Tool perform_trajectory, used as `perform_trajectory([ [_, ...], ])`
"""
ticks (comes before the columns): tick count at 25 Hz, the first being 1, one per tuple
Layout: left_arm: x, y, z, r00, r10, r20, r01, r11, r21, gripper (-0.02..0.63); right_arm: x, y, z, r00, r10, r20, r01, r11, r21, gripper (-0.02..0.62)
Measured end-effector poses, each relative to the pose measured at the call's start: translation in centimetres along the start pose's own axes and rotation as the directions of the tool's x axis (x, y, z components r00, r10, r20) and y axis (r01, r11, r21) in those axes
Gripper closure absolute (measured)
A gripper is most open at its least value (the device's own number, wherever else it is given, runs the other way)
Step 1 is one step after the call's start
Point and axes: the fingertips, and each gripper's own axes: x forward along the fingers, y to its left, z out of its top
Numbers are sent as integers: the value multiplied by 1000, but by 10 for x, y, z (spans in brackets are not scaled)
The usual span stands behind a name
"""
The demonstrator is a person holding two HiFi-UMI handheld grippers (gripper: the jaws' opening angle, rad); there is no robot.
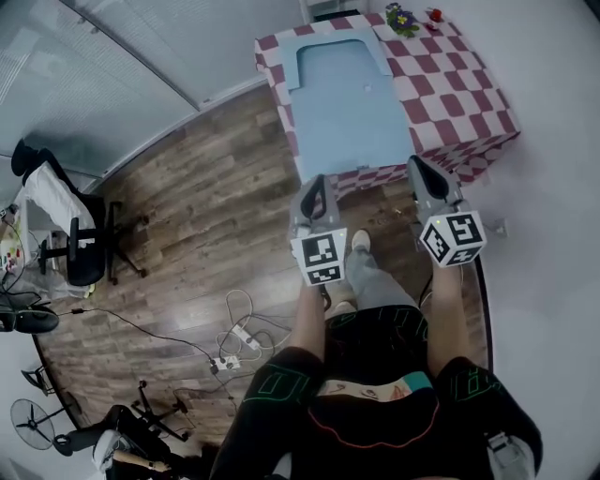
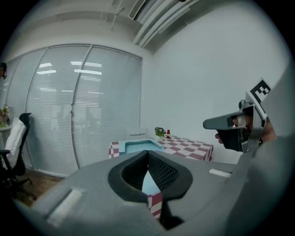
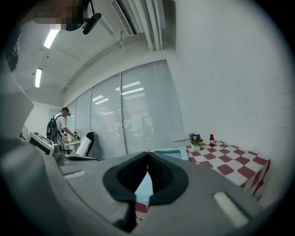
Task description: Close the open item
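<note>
On checkered table (image 1: 452, 86), blue box (image 1: 345, 105), wood floor (image 1: 202, 192)

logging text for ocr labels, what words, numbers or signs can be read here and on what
No readable words or numbers.
Left cube and right cube: black-and-white square markers only, no letters.
Shorts: green print, too distorted to read.
Red bottle: any label is too small to read.
</note>
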Motion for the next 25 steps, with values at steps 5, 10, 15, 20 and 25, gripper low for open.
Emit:
perform_trajectory([
  [5,40,-4,1,999,-10,-53,13,998,60,597,35,-36,-9,1000,-11,-6,12,995,102,592],
  [10,75,-7,13,997,-16,-77,26,991,135,597,72,-63,9,999,8,40,-14,990,142,592],
  [15,111,3,23,998,-7,-56,19,976,218,597,105,-86,8,997,14,70,-25,988,156,594],
  [20,134,13,26,999,13,-38,-5,978,206,597,133,-106,3,998,21,60,-30,988,148,593],
  [25,143,20,20,998,24,-66,-12,983,185,597,149,-109,11,998,51,34,-54,994,93,593],
])
